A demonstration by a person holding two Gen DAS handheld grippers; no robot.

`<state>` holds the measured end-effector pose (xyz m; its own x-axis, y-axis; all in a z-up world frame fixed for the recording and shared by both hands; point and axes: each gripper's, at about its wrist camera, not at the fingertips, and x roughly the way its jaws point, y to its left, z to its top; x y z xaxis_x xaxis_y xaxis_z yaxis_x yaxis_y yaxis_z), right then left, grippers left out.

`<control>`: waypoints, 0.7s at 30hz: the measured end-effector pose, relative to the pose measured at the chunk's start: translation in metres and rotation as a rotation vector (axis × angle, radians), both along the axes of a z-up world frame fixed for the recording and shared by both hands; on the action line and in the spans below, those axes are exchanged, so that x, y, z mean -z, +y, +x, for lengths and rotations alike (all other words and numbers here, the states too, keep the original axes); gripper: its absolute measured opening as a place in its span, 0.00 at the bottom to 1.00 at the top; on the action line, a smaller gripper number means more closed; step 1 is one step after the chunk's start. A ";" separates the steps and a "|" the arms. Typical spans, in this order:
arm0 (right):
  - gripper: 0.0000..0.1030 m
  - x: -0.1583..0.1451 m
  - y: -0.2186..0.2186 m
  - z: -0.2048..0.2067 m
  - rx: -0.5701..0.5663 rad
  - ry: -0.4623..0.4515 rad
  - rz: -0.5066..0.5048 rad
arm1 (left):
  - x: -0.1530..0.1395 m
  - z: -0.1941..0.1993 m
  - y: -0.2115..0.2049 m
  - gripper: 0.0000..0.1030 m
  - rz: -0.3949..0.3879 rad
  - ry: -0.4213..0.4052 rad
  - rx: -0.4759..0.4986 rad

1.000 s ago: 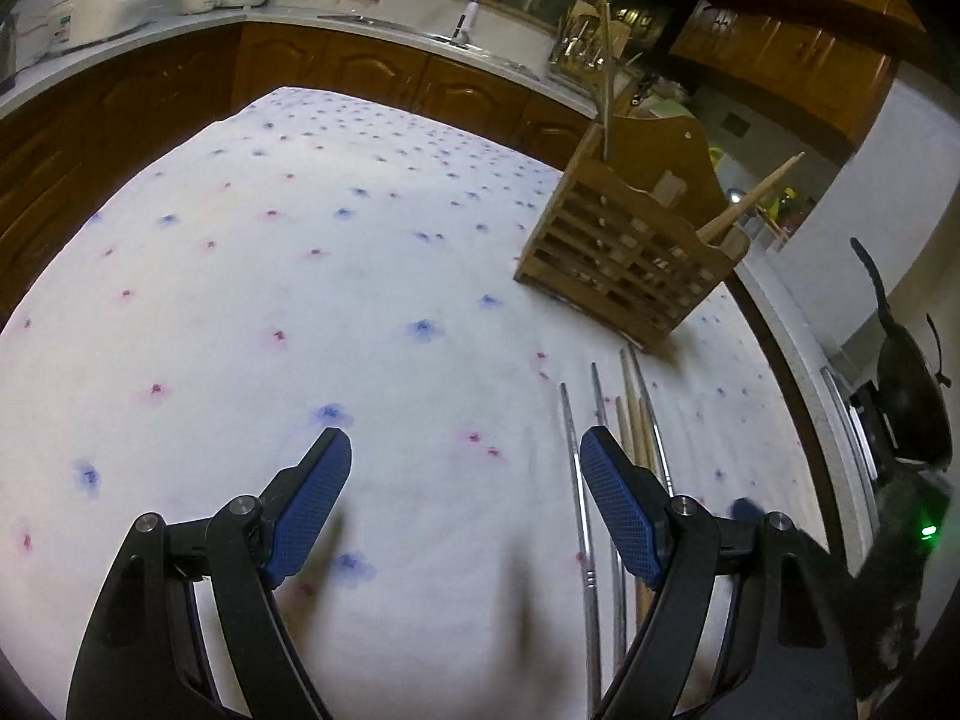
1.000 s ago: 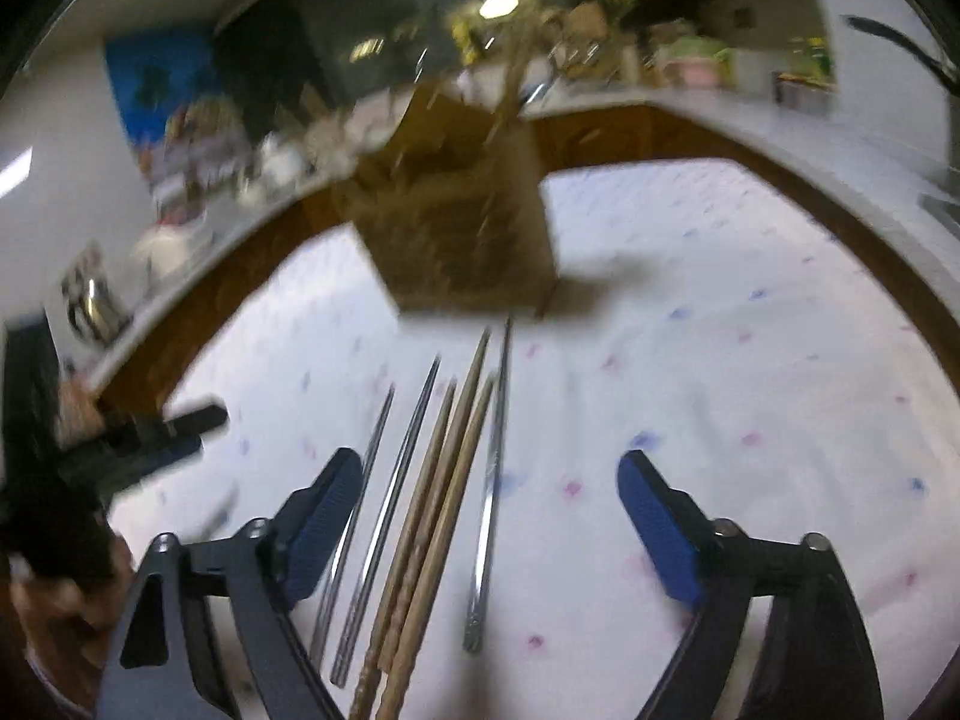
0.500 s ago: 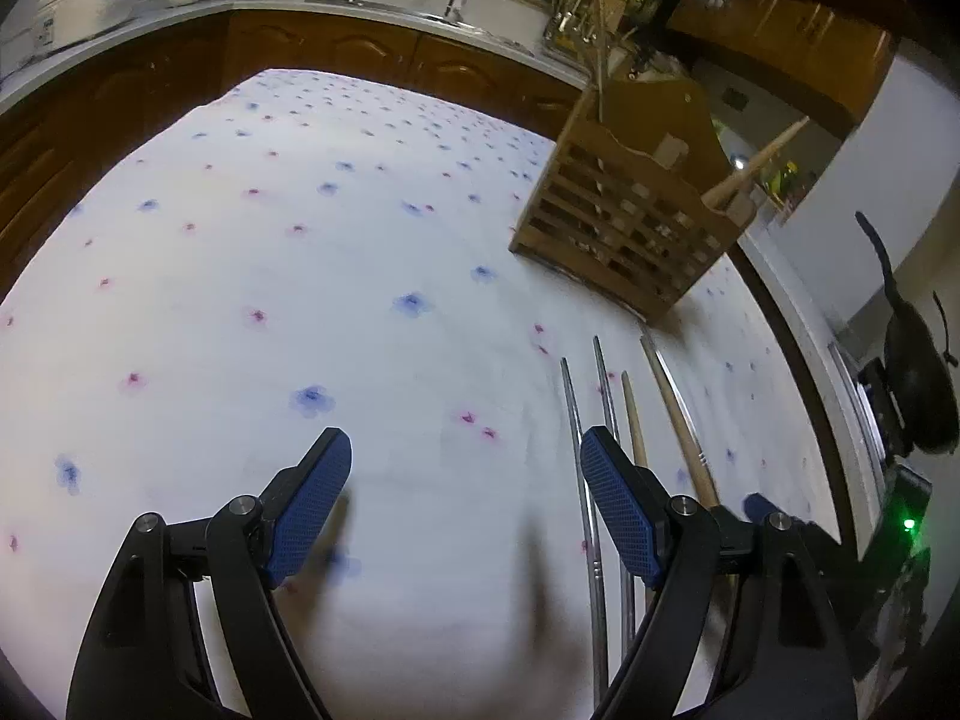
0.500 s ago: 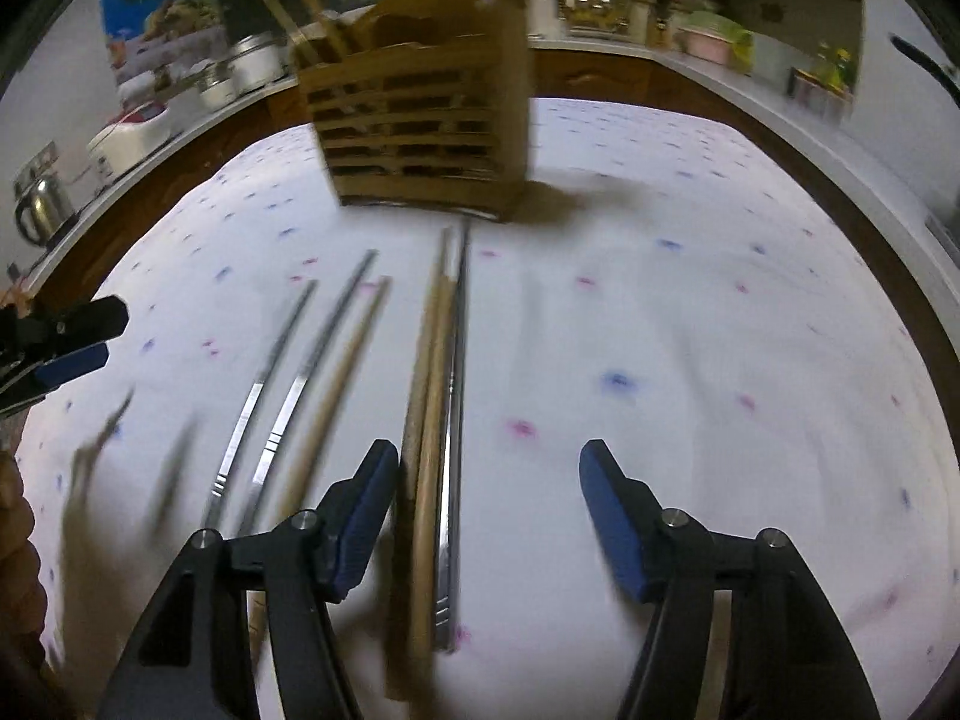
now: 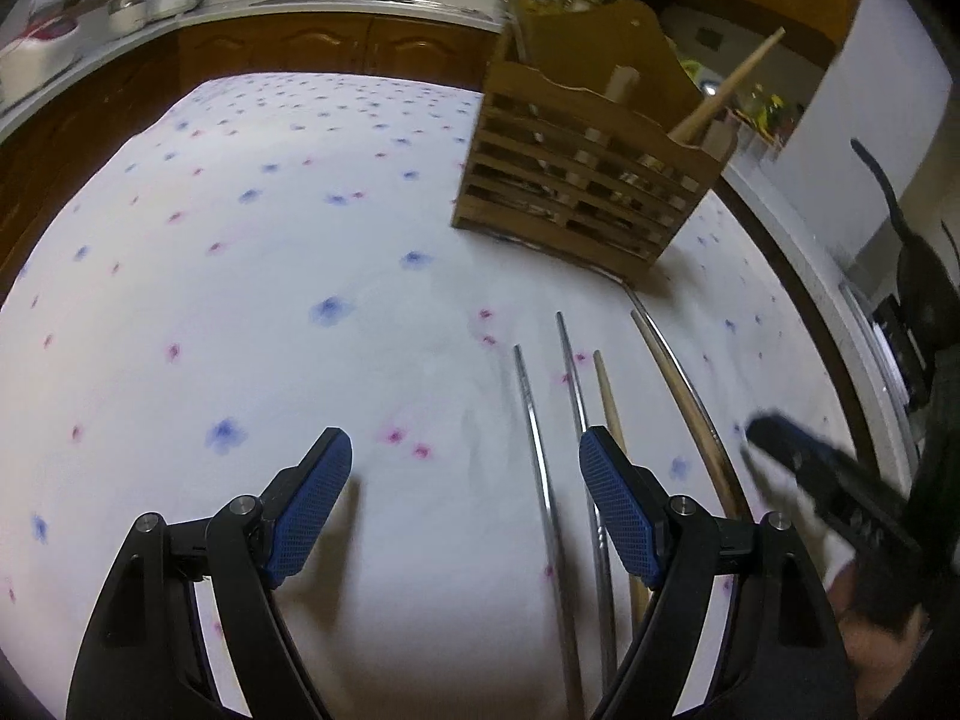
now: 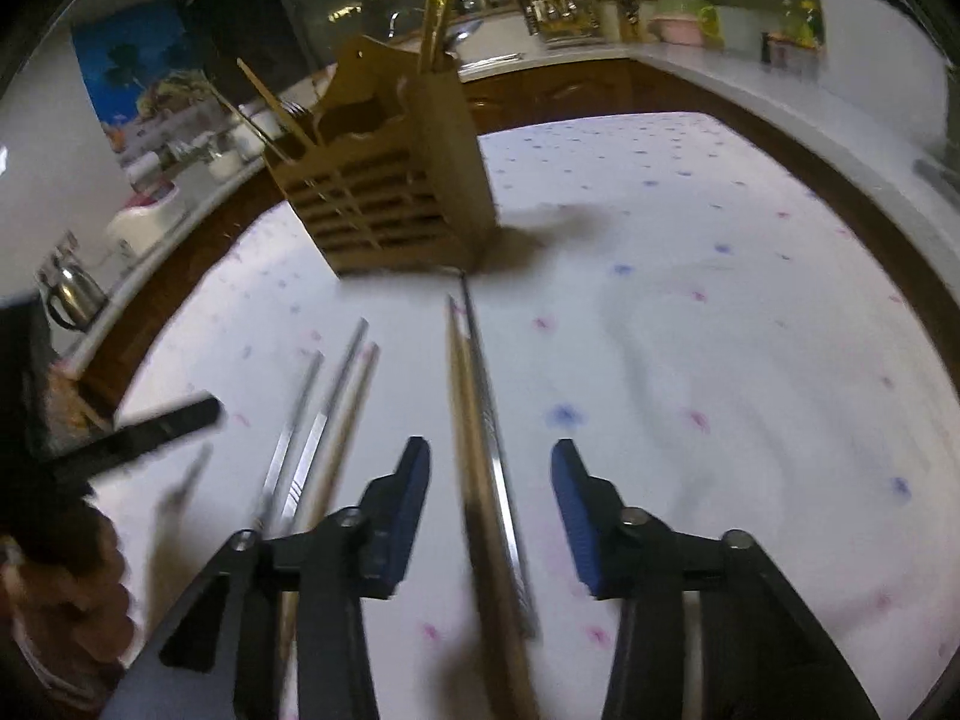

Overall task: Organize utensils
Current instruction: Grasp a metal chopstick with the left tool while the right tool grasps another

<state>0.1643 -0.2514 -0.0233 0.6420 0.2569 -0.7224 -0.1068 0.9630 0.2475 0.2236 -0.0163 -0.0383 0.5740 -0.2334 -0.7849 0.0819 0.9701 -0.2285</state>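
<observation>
A slatted wooden utensil holder [image 5: 591,180] stands on the flowered tablecloth [image 5: 240,300], with chopsticks sticking out of it; it also shows in the right wrist view [image 6: 390,198]. Several metal and wooden chopsticks lie side by side in front of it. My right gripper [image 6: 491,480] is open, its jaws straddling a wooden chopstick [image 6: 465,396] and a metal chopstick [image 6: 489,408]. My left gripper [image 5: 465,480] is open and empty, just left of two metal chopsticks [image 5: 534,420] and a wooden one [image 5: 609,396]. The right gripper shows blurred in the left wrist view [image 5: 804,468].
A dark wooden counter [image 5: 300,48] with a sink and appliances curves around the table's far side. A rice cooker [image 6: 150,222] and a kettle [image 6: 72,294] stand on the counter at left. A black pan [image 5: 918,276] sits at the right.
My right gripper has moved forward and lower over the rightmost wooden and metal chopsticks, and its jaws have narrowed. My left gripper has edged toward the holder.
</observation>
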 end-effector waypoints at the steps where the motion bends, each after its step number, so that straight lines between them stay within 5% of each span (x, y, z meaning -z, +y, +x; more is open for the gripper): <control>1: 0.31 -0.001 0.003 0.009 -0.010 -0.004 -0.010 | 0.000 0.004 -0.003 0.72 0.013 0.001 0.010; 5: 0.28 -0.004 0.011 0.049 -0.044 0.013 -0.001 | 0.003 0.021 -0.012 0.56 0.034 0.033 0.039; 10: 0.25 0.001 0.019 0.083 -0.072 0.039 -0.031 | 0.008 0.038 -0.025 0.49 0.060 0.056 0.077; 14: 0.24 0.010 0.027 0.102 -0.097 0.066 -0.071 | 0.020 0.047 -0.035 0.25 0.057 0.105 0.116; 21: 0.20 0.025 0.046 0.118 -0.137 0.080 -0.174 | 0.021 0.044 -0.053 0.22 0.170 0.058 0.158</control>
